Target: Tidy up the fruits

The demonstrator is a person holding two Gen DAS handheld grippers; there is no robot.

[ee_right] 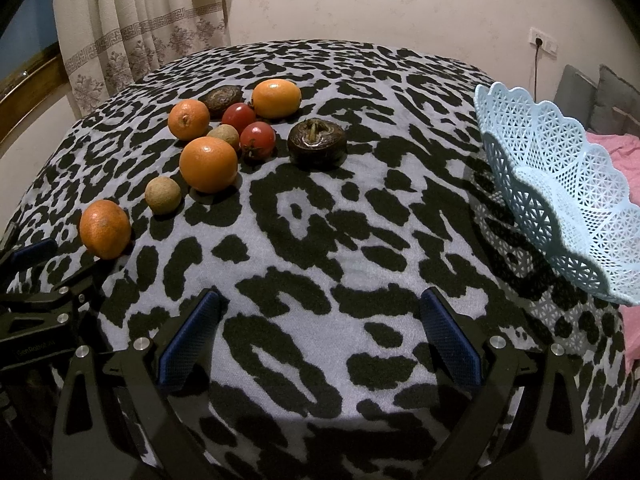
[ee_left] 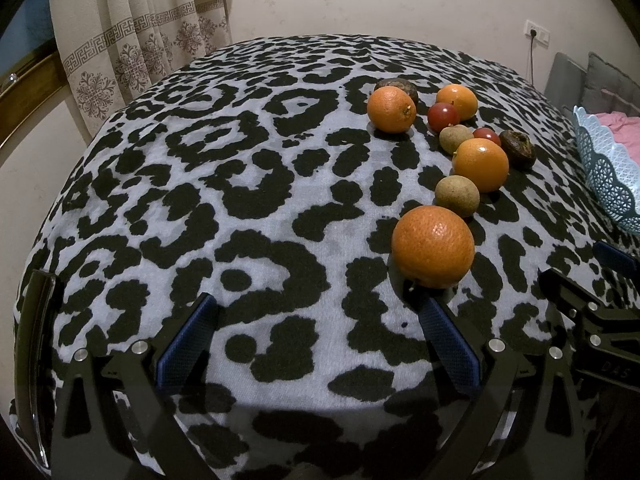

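Observation:
Several fruits lie in a loose group on a leopard-print cloth (ee_left: 240, 200). The nearest orange (ee_left: 433, 246) sits just beyond my left gripper's right finger (ee_left: 448, 344); it also shows in the right wrist view (ee_right: 105, 229). Behind it lie a tan round fruit (ee_left: 457, 196), another orange (ee_left: 481, 165), two red tomatoes (ee_right: 258, 140), two dark brown fruits (ee_right: 317, 142) and more oranges (ee_right: 277, 98). A light-blue lattice basket (ee_right: 560, 192) stands at the right, empty. My left gripper (ee_left: 316, 340) is open and empty. My right gripper (ee_right: 320, 336) is open and empty over bare cloth.
A patterned curtain (ee_left: 132, 28) hangs behind the table at left. A wall socket with a cable (ee_right: 542, 44) is at the back right. Pink fabric and grey cushions (ee_right: 612, 112) lie beyond the basket. The left gripper's body (ee_right: 36, 312) shows at the right view's left edge.

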